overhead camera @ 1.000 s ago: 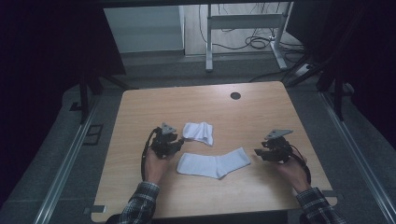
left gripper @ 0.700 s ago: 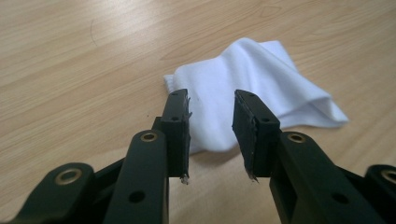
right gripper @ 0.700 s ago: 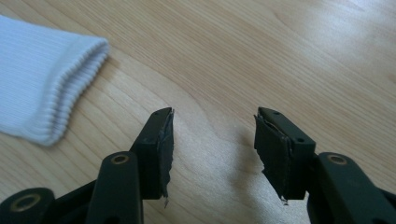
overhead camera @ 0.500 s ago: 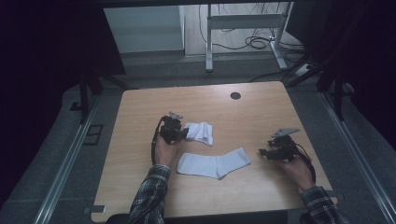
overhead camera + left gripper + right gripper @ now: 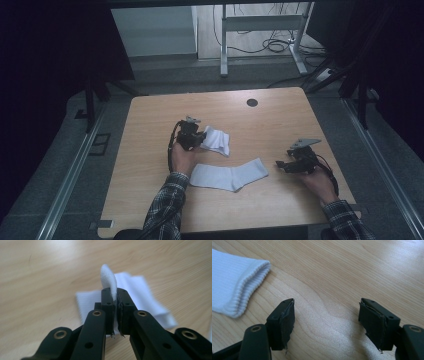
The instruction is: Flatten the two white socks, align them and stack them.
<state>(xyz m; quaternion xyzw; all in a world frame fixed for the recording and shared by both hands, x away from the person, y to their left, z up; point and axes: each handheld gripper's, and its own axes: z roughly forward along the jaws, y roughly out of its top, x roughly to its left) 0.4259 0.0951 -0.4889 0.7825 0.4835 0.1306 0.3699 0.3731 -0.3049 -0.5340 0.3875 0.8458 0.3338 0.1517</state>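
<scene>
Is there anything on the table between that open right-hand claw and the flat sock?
Nothing: bare wood separates the right gripper from the flat sock, seen in the right gripper view.

Plaid sleeves [image 5: 167,202]; black hand-held gripper [image 5: 115,298], brass rivets, trailing cable.

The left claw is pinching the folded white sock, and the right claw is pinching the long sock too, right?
Not quite. The left claw does pinch the folded white sock, but the right claw has been opening and holds nothing: the right gripper view shows bare table between its jaws, with the long sock lying off to the side.
</scene>
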